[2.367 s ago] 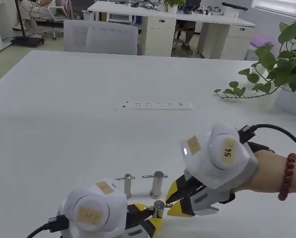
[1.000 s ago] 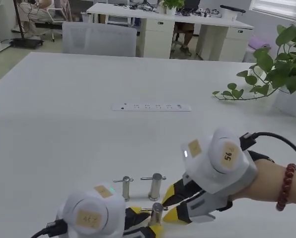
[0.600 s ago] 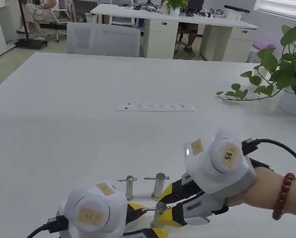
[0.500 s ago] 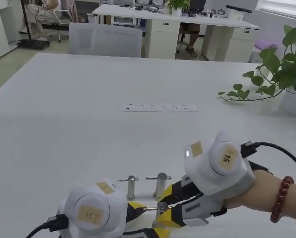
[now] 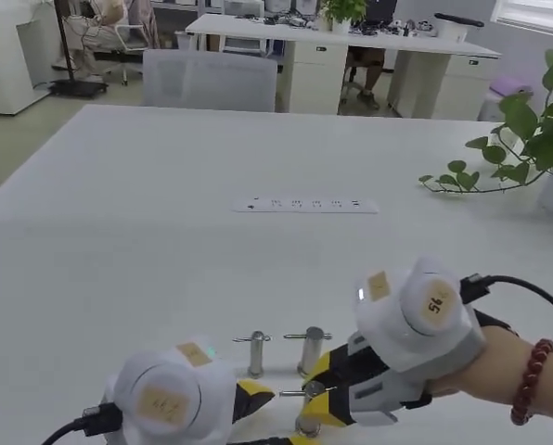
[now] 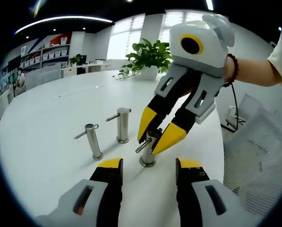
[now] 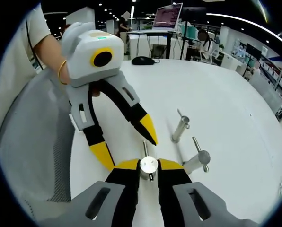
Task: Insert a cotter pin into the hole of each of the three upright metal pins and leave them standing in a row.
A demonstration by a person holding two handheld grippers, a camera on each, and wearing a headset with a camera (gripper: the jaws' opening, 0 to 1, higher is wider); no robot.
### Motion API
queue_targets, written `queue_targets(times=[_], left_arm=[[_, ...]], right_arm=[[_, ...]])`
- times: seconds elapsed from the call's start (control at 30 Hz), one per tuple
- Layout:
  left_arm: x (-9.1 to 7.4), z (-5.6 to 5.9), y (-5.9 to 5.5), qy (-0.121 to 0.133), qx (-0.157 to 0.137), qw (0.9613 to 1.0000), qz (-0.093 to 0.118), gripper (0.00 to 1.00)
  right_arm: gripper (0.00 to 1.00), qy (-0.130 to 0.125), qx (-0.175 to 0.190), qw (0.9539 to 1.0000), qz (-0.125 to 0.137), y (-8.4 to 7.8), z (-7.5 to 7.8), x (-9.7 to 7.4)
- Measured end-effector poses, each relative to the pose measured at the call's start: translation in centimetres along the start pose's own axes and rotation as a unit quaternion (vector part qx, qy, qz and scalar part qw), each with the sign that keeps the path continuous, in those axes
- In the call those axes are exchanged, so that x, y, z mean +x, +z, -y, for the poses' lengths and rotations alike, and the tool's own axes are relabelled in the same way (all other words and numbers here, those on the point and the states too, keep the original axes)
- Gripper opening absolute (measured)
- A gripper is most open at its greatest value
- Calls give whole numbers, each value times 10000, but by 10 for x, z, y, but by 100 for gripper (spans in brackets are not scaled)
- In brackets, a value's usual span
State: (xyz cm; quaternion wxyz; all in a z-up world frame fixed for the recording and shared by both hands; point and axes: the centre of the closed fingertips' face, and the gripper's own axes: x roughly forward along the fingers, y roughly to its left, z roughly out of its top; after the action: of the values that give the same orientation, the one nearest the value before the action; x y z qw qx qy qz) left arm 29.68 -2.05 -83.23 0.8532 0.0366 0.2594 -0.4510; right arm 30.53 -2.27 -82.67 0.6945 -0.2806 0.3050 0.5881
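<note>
A wide white table [image 5: 147,213] takes up most of the head view, with a white power strip [image 5: 306,205] lying flat near its middle. Past the far edge, from the left, are a grey chair [image 5: 210,82] and then white desks [image 5: 351,37]. At the far right a leafy plant [image 5: 536,130] trails a stem over the tabletop.

At the near edge the left gripper [image 6: 149,163] sits lowest and furthest left, its jaws spread wide apart and touching nothing. Just ahead of it stand three metal pins, all upright. The rear left pin [image 5: 256,352] and rear right pin [image 5: 312,350] stand side by side, each with a cotter pin [image 6: 79,135] through its head. The front pin [image 5: 306,422] stands nearer the person, forward of the other two rather than in line with them. The right gripper [image 6: 156,137] reaches in from the right, its yellow tips closed on the front pin's head, and a thin cotter pin sticks out sideways just below them.

The left gripper view adds bright windows behind the plant and a mesh chair back [image 6: 259,151] at the right. The right gripper view looks the other way, to a lit screen [image 7: 167,16] on a distant desk and a dark mouse [image 7: 143,60] on the table.
</note>
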Motion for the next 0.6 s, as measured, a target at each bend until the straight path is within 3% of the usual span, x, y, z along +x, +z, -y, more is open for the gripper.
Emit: queue_targets(times=[0.6], left_arm=[[-29, 4, 12, 76, -198, 9993, 296, 50]], right_arm=[[14, 28, -28, 10000, 41, -1, 1, -2]])
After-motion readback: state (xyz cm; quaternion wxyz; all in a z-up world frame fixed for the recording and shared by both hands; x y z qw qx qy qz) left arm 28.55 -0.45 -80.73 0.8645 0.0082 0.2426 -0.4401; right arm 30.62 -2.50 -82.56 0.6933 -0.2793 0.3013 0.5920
